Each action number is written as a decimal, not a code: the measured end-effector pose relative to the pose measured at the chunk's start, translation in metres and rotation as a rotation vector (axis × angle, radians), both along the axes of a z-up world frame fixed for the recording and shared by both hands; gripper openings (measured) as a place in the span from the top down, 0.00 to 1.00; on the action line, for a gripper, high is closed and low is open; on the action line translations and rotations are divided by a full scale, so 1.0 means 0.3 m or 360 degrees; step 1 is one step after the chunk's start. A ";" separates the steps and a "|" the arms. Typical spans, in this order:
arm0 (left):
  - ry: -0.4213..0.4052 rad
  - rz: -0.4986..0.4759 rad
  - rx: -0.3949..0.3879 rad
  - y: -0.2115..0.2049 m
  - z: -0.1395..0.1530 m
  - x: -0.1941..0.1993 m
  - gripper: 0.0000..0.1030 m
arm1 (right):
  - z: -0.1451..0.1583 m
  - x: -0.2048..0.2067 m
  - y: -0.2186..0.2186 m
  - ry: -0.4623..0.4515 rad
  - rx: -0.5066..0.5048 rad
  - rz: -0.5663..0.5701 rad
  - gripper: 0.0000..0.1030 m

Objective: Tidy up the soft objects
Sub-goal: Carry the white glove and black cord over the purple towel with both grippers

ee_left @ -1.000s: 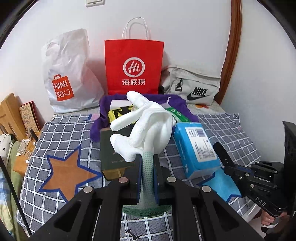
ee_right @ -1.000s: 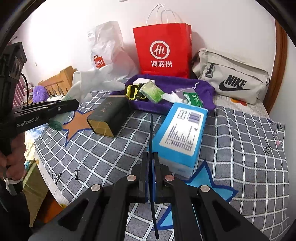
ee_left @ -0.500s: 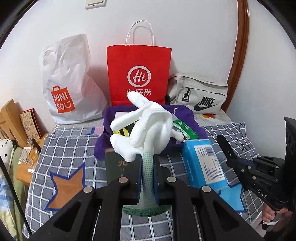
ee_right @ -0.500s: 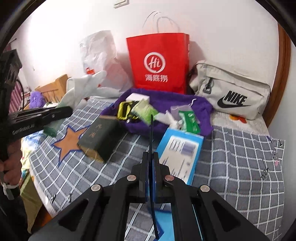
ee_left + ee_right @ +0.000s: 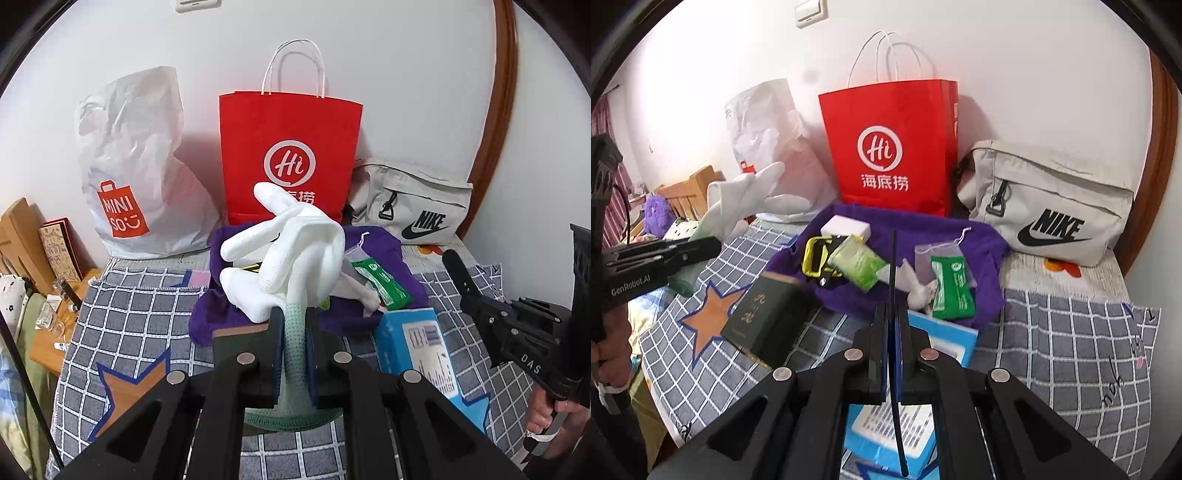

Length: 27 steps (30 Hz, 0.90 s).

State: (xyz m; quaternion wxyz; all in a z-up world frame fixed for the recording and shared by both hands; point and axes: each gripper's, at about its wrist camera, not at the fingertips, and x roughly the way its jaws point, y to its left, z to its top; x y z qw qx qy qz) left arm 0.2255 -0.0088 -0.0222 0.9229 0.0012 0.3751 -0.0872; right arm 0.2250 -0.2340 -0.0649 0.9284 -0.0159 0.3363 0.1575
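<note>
My left gripper (image 5: 294, 325) is shut on the green cuff of a white glove (image 5: 288, 254), held upright above the bed; it also shows in the right wrist view (image 5: 738, 203). My right gripper (image 5: 894, 317) is shut on a thin dark flat sheet (image 5: 894, 280) seen edge-on. A purple cloth (image 5: 982, 240) lies ahead with a yellow-black item (image 5: 814, 256), a light green pack (image 5: 858, 264), a green packet (image 5: 951, 290), a white box (image 5: 846, 229) and another white glove (image 5: 916, 288) on it.
A red paper bag (image 5: 897, 147), a white Miniso bag (image 5: 129, 166) and a grey Nike pouch (image 5: 1052, 206) stand against the wall. A dark green box (image 5: 764, 321) and a blue box (image 5: 421, 347) lie on the checked cover (image 5: 1071, 350). Wooden furniture (image 5: 22, 240) is at left.
Both grippers have moved forward toward the purple cloth and the bags, which now look nearer. The glove and the sheet stay gripped.
</note>
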 end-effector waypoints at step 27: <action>0.0167 0.0007 -0.0145 0.034 -0.120 0.302 0.90 | -0.030 0.347 0.011 0.0045 0.0023 0.0042 0.97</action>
